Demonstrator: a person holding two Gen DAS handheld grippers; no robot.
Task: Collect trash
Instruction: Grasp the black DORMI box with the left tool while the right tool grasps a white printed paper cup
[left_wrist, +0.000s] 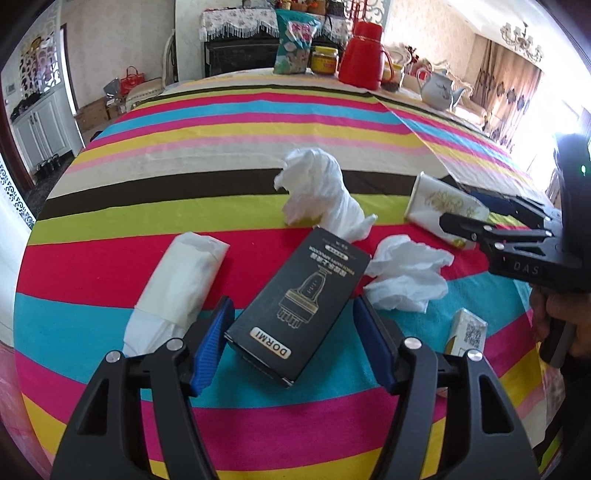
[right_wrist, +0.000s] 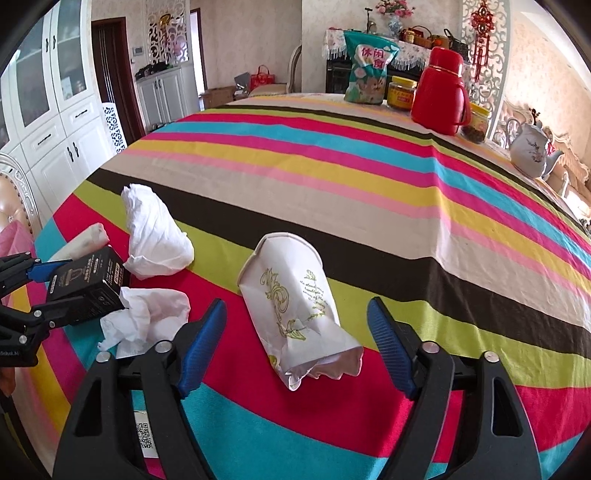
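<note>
left tool (left_wrist: 291, 347) astride black box (left_wrist: 299, 302) | right tool (right_wrist: 297, 347) astride paper cup (right_wrist: 291, 299)

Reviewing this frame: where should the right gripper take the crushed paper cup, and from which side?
Across the crushed paper cup mid-body, coming from its flattened bottom end nearest the right gripper. The cup lies on its side pointing away, so open jaws straddle its two long sides; the flattened body should pinch easily.

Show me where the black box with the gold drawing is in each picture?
Left wrist view: the black DORMI box lies low in the middle, between the left claw's open blue pads.
Right wrist view: the same box is at the far left edge, between the other claw's fingers.
Shared landmark: the crumpled white tissue right beside the box.
</note>
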